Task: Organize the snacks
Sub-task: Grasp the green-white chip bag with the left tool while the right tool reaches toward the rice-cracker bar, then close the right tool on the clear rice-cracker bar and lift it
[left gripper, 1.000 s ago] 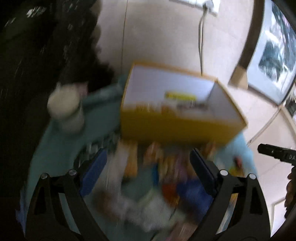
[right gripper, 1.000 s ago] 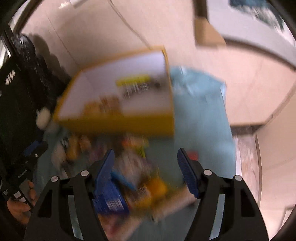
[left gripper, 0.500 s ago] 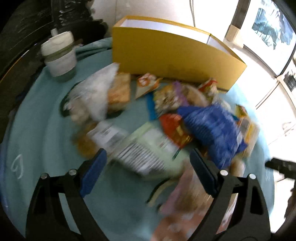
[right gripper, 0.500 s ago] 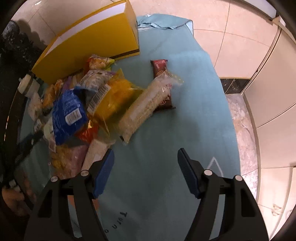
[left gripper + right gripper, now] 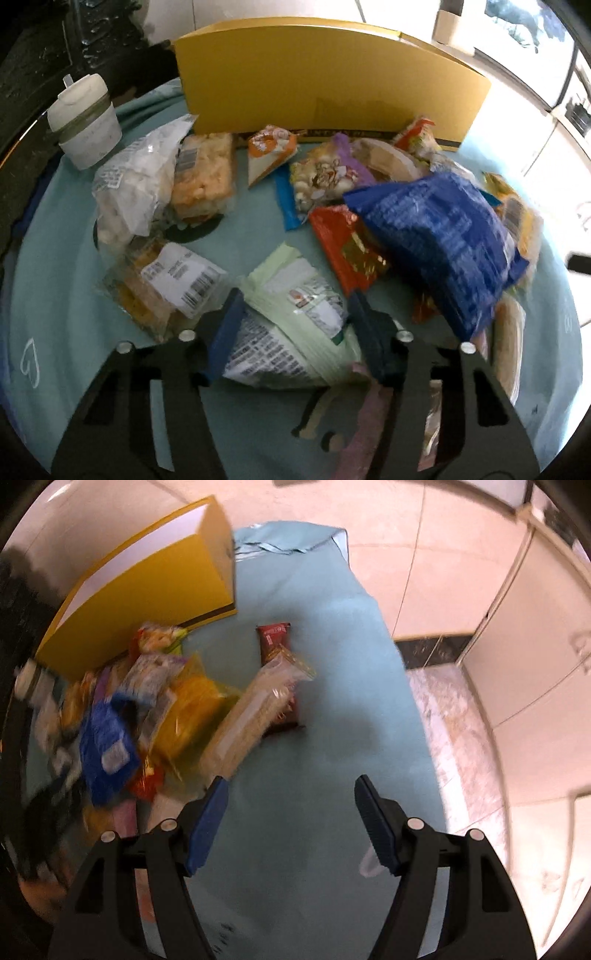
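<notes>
Lying between left fingers [image 5: 225, 332]: pale-green packet [image 5: 291, 332].

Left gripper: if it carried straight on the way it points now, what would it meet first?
The pale green packet, already lying between the left gripper fingers. Beyond it is probably the red-orange wrapper, though depth is unclear.

The right tool [image 5: 291, 812] hangs with jaws spread over bare teal cloth [image 5: 332, 720]. Left of it lies the snack heap (blurred) [image 5: 155, 716], touching the yellow box [image 5: 147, 605].
</notes>
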Demonstrator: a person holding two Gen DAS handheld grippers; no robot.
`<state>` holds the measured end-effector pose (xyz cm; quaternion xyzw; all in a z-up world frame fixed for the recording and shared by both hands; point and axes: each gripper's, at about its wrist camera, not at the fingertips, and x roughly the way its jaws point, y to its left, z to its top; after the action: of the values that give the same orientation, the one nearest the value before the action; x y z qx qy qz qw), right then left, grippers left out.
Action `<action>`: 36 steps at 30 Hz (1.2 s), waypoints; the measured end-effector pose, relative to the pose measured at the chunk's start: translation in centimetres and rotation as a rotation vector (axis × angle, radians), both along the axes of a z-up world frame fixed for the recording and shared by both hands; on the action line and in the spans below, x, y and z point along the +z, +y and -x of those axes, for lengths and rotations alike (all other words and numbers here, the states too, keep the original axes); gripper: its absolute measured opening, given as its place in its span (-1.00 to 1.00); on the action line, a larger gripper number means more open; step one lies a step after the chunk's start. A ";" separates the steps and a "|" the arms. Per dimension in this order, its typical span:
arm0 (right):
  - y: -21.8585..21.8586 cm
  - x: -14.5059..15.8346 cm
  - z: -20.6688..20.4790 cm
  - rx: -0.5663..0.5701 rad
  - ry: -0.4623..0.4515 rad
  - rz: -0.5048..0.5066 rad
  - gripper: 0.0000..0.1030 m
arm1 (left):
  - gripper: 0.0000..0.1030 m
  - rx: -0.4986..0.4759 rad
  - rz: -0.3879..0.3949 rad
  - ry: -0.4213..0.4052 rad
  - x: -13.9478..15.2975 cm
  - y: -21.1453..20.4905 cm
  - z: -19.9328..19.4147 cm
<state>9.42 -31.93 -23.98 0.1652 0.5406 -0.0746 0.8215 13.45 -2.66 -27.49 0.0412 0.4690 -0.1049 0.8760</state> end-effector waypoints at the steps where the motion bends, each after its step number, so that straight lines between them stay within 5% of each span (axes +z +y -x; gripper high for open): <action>1: 0.3 -0.1 -0.5 -0.005 0.003 0.003 0.38 | -0.01 -0.007 0.004 -0.003 0.0 0.4 0.3; 5: 1.9 -0.9 -3.1 -0.020 0.037 0.001 0.38 | -0.03 0.000 0.011 -0.003 0.3 1.4 0.8; 10: 3.0 -2.3 -5.2 -0.053 0.117 0.154 0.42 | -0.02 -0.016 -0.029 -0.028 0.5 1.4 1.3; 13: 4.1 -2.9 -6.6 -0.044 0.177 0.287 0.55 | 0.04 -0.010 -0.038 -0.037 0.4 1.4 1.2; 15: 4.5 -3.4 -7.5 -0.051 0.238 0.387 0.97 | 0.09 -0.006 -0.049 -0.043 0.2 0.8 0.8; 18: 4.2 -3.4 -7.4 -0.055 0.213 0.364 0.97 | 0.22 0.011 -0.051 -0.037 0.0 0.8 0.6; 19: 4.0 -3.4 -7.1 -0.055 0.193 0.330 0.91 | 0.27 0.012 -0.056 -0.037 -0.1 0.8 0.5; 20: 3.7 -3.3 -6.7 -0.050 0.163 0.270 0.63 | 0.37 0.014 -0.061 -0.038 -0.2 0.8 0.4; 21: 3.5 -3.1 -6.4 -0.031 0.129 0.175 0.15 | 0.45 0.024 -0.069 -0.033 -0.3 0.8 0.3; 23: 4.4 -2.8 -6.5 0.027 0.125 0.171 -0.34 | 0.80 0.065 -0.061 -0.011 -0.8 1.4 0.0; 25: 4.7 -2.7 -6.4 0.045 0.123 0.177 -0.38 | 0.96 0.112 -0.026 0.030 -1.5 2.3 -0.3; 30: 4.2 -2.8 -5.7 0.087 0.087 0.159 -0.38 | 0.89 0.079 -0.023 0.014 -1.7 2.5 0.0; 32: 4.8 -2.8 -4.7 0.147 0.055 0.189 -0.28 | 0.15 0.056 -0.031 -0.023 -1.2 2.6 0.3; 33: 5.0 -2.8 -4.4 0.165 0.044 0.231 0.08 | -0.06 0.053 -0.034 -0.028 -1.0 2.7 0.2; 35: 4.1 -3.5 -3.9 0.144 0.068 0.334 0.97 | -0.14 0.046 -0.001 -0.022 -0.9 3.4 0.0; 36: 3.1 -3.8 -3.7 0.130 0.046 0.264 0.97 | -0.14 0.032 0.000 -0.030 -0.9 3.6 0.1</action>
<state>13.08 -28.83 -27.80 0.0185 0.5545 -0.0955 0.8265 13.37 0.97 -28.41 0.0352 0.4565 -0.0905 0.8844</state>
